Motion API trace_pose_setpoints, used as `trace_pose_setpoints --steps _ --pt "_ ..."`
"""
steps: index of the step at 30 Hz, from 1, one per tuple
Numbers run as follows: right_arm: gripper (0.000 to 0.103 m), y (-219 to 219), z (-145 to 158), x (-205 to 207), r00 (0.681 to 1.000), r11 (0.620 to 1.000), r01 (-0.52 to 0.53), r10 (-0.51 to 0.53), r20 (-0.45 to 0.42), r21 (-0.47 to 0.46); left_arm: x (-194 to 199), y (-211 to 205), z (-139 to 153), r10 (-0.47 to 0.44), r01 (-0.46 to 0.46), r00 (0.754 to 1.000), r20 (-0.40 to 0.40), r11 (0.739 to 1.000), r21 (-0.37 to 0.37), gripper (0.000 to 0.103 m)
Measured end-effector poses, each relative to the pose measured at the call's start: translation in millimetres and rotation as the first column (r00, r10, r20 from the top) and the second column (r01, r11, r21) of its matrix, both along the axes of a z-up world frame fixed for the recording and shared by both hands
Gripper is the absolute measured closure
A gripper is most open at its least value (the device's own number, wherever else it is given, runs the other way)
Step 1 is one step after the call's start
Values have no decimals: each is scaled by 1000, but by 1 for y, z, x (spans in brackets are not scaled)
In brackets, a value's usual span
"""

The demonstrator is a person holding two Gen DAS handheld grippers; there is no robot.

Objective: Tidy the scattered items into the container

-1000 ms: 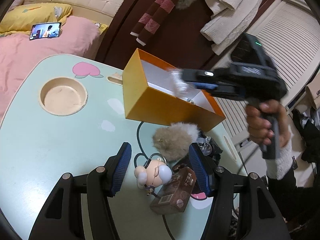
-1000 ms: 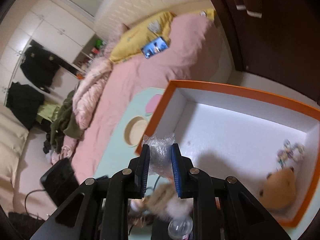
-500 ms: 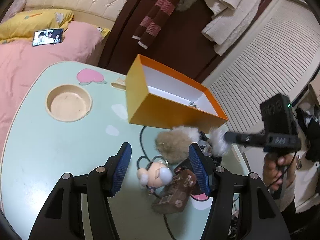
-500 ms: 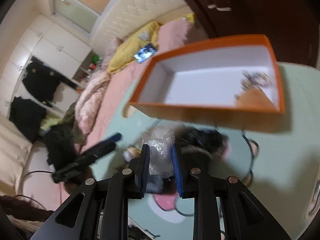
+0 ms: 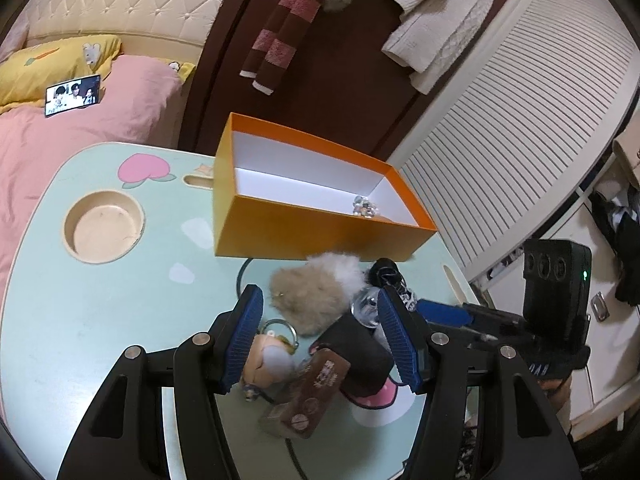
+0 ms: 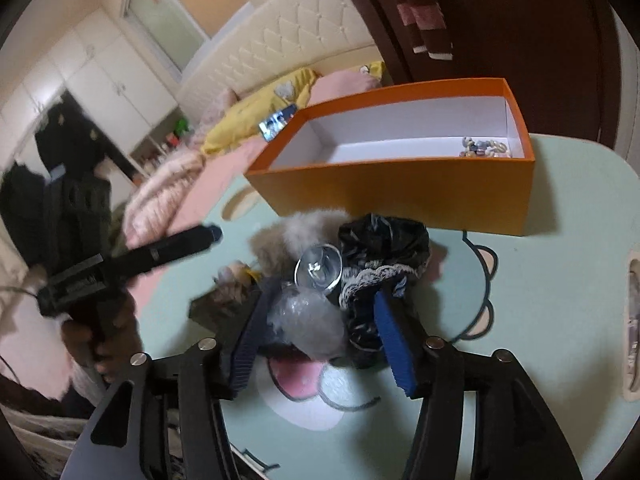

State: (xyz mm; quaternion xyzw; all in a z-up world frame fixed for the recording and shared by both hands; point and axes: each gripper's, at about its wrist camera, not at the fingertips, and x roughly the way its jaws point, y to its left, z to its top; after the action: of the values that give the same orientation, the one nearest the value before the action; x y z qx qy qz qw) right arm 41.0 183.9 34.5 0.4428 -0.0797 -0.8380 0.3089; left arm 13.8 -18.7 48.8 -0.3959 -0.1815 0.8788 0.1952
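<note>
My right tongs [image 6: 320,340] have just been opening; a crumpled clear plastic wad [image 6: 304,320] sits between the pads, no longer pinched, resting on the pale green surface [image 6: 552,320]. Just beyond it: a clear glass ball [image 6: 319,269], a black lace-trimmed cloth bundle [image 6: 384,248], a beige fluffy pompom [image 6: 292,236]. My left tongs [image 5: 320,340] stand apart, gripping nothing, over a small white-haired doll keychain [image 5: 268,360] and a brown carton [image 5: 312,392]. The orange cardboard box [image 5: 304,224] stands behind the pile, with a beaded trinket [image 5: 364,206] inside at its right end.
</note>
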Motion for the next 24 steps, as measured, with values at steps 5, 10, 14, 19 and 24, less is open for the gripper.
trace_pose_setpoints --steps 5,10,14,19,24 --pt "47 7 7 13 994 993 70 -62 -85 91 -11 4 8 -3 3 1000 21 1000 -4 43" --pt "41 17 9 22 974 987 158 -151 -166 30 -34 17 24 -15 17 999 36 999 -42 43" --pt "41 20 6 26 962 978 201 -206 -178 -50 -64 34 35 -23 34 996 86 992 -122 43" --pt "41 10 6 27 962 986 166 -167 -217 -23 -113 67 41 -107 142 973 207 976 -163 43" --pt "41 10 3 23 969 985 153 -166 -185 -84 -158 114 31 -171 233 951 258 945 -231 43"
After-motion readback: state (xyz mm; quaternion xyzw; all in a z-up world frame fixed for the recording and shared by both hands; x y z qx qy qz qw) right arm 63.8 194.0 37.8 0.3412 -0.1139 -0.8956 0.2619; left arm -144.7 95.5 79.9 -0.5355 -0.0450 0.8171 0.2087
